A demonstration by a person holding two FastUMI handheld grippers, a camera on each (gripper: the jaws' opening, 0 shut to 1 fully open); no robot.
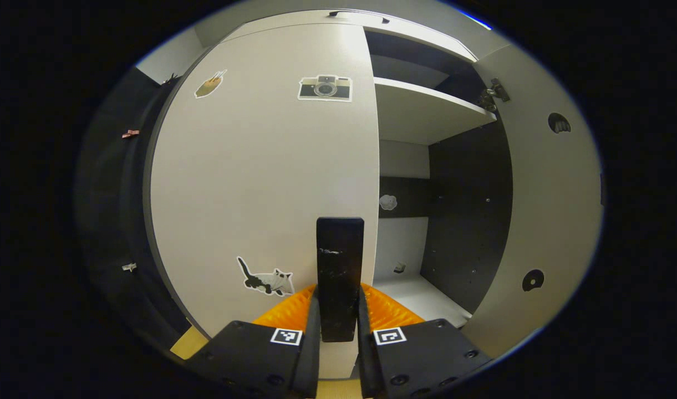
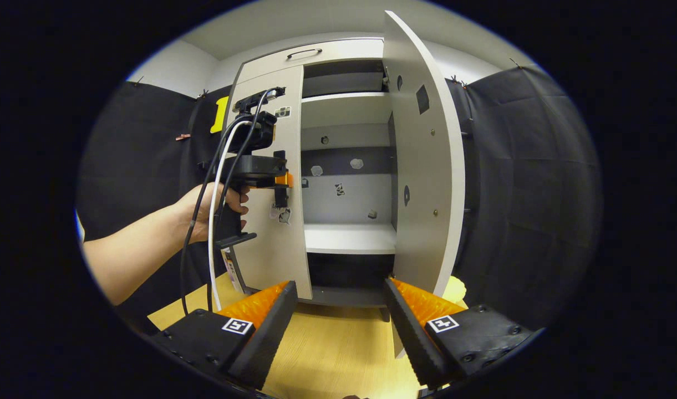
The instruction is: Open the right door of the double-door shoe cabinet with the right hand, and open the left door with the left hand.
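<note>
Left gripper view looks straight at the shoe cabinet (image 1: 294,22), which has two doors. Its left door (image 1: 260,183) sits closed or nearly so, a plain pale panel carrying three stickers: a camera (image 1: 325,88) near the top, a brownish one (image 1: 209,86) toward the upper corner, and a cat (image 1: 269,281) low down. One dark upright handle (image 1: 340,277) stands along that door's free edge, and the left gripper (image 1: 338,316) has both fingers pressed against its sides, clamped on it. The right door (image 1: 549,221) is swung wide, showing two dark round cut-outs on its inner face and a hinge at the top.

From the right gripper view, the cabinet stands on a light wooden floor (image 2: 338,354) against the black cloth wall. Inside I count two white shelves, an upper shelf (image 2: 346,97) and a lower shelf (image 2: 350,238), with a grey back panel dotted with a few small stickers. Above the doors is a drawer front with one thin handle (image 2: 304,52). A bare hand (image 2: 219,205) and forearm hold the left gripper (image 2: 283,180) at the left door, cables trailing down. The right gripper (image 2: 341,310) hangs clear of the cabinet with its fingers spread wide apart, nothing between them.
</note>
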